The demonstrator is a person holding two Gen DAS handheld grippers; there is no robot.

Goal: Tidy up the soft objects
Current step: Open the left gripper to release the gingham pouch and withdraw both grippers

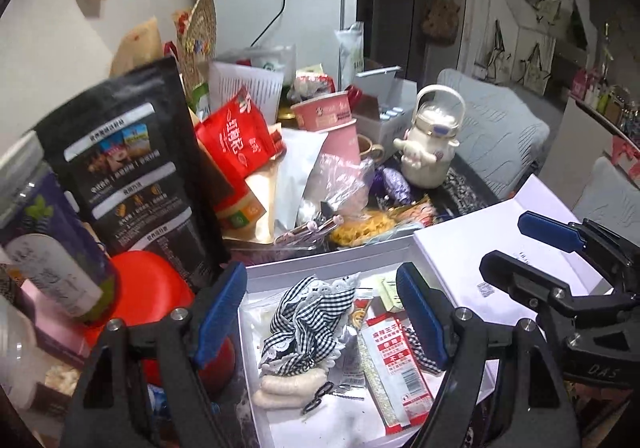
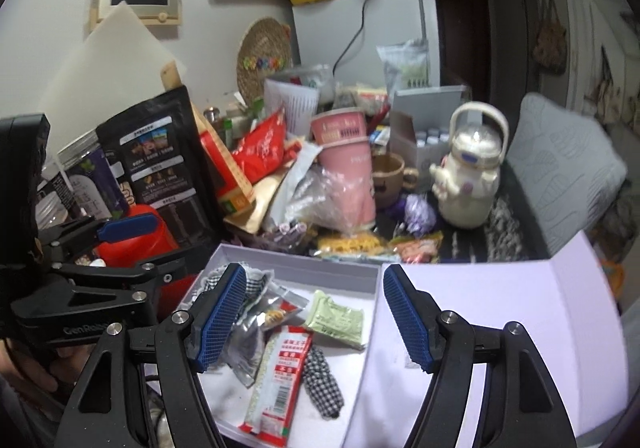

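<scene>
Both claws, left [image 1: 322, 318] and right [image 2: 314, 314], hang wide and empty above the checked cloth [image 1: 308, 322] in a white box [image 2: 296, 260] on a cluttered table [image 2: 472, 236].

The red bag [image 1: 236, 140] carries white Chinese script, seemingly "红南记". "GenRobot", cut off at its end, stands on the left gripper [image 2: 120, 244] body, and "DAS" on the right gripper [image 1: 532, 248] body. The other labels are too small to read.
</scene>
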